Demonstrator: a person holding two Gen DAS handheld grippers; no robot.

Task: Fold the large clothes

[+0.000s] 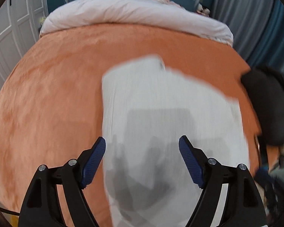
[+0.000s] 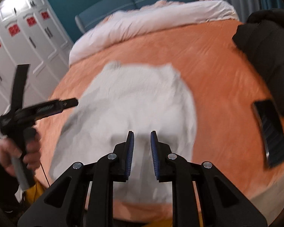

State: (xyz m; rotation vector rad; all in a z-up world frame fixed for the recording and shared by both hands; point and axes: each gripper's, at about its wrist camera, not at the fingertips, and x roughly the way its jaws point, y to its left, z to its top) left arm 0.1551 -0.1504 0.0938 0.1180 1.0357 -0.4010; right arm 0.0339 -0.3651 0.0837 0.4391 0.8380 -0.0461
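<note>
A white garment (image 1: 161,113) lies partly folded on the orange bedspread (image 1: 56,94); it also shows in the right wrist view (image 2: 134,102). My left gripper (image 1: 142,147) is wide open and empty above the garment's near part. It shows from outside in the right wrist view (image 2: 47,107), held by a hand at the bed's left edge. My right gripper (image 2: 142,145) hangs above the garment's near end, jaws narrowly apart with nothing between them. Both views are motion-blurred.
A black garment (image 2: 268,53) lies at the bed's right side, also in the left wrist view (image 1: 268,106). A dark phone (image 2: 270,132) lies near it. A white duvet (image 1: 132,13) is bunched at the headboard. White wardrobes (image 2: 28,43) stand left.
</note>
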